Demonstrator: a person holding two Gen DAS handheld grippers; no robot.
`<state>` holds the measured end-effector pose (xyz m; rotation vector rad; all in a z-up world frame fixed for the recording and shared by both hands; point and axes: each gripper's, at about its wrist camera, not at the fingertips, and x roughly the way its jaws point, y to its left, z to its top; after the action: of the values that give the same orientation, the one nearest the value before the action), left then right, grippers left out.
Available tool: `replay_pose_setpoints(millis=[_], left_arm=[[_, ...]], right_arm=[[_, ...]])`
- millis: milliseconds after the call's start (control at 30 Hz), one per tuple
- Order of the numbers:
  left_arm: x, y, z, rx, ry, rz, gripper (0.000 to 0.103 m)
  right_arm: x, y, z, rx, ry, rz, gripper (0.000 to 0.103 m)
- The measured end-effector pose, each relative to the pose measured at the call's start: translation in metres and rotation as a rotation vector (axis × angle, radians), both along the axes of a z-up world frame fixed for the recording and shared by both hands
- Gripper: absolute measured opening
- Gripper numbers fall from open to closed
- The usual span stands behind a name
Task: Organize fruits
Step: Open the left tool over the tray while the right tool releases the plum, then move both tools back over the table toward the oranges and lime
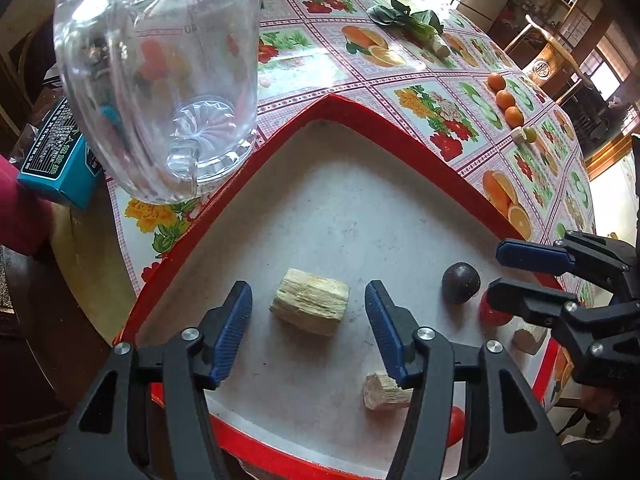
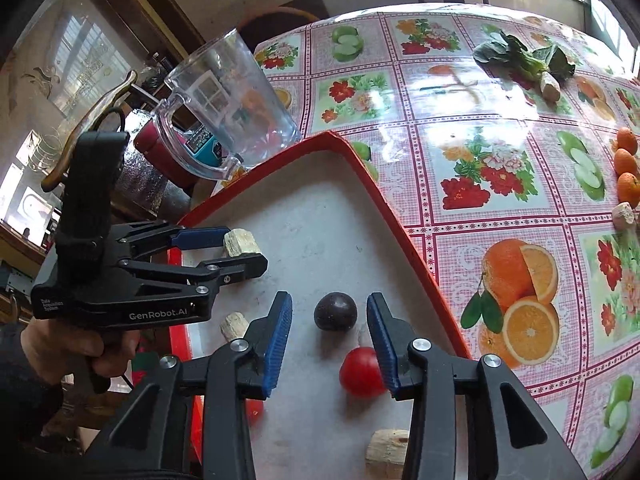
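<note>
A red-rimmed tray (image 1: 360, 116) with a white floor holds the fruit. My left gripper (image 1: 309, 320) hangs open over it, a pale fibrous cane chunk (image 1: 310, 306) lying between its blue pads with a gap on each side. A second cane piece (image 1: 386, 392) lies by its right finger. In the right wrist view my right gripper (image 2: 329, 334) is open around a dark round fruit (image 2: 335, 312) without touching it. A red tomato (image 2: 362, 372) rests against the inside of its right finger. The left gripper (image 2: 245, 251) shows there too, straddling the cane chunk (image 2: 240, 242).
A clear glass mug (image 1: 160, 80) stands beyond the tray's far left corner, next to a teal box (image 1: 56, 160). On the fruit-print tablecloth lie a row of small oranges (image 1: 505, 100), a leafy green (image 1: 408, 16) and loose cane bits (image 1: 442, 46). A hand (image 2: 72, 344) holds the left gripper.
</note>
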<state>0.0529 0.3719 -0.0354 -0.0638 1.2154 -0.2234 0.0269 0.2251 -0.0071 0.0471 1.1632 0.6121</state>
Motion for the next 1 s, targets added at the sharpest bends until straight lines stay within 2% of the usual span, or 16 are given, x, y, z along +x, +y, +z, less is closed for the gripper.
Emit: replay_pose_setpoints(millis=[100, 267, 467, 700, 1000], left_arm=[[-0.003, -0.002, 0.007, -0.01, -0.012, -0.009, 0.058], [-0.001, -0.018, 0.034, -0.032, -0.071, -0.052, 0.058], [0.017, -0.051, 0.063, -0.079, -0.132, -0.113, 0.058], [0.036, -0.1, 0.071, -0.099, -0.146, -0.189, 0.058], [0.057, -0.165, 0.075, -0.136, -0.144, -0.252, 0.058]], right_arm=[[0.0, -0.012, 0.013, 0.019, -0.024, -0.035, 0.041], [0.004, -0.052, 0.031, 0.042, -0.058, -0.139, 0.041], [0.014, -0.108, 0.032, 0.025, -0.055, -0.274, 0.041], [0.018, -0.16, 0.028, 0.019, -0.054, -0.37, 0.041], [0.038, -0.211, 0.026, -0.015, -0.078, -0.403, 0.041]])
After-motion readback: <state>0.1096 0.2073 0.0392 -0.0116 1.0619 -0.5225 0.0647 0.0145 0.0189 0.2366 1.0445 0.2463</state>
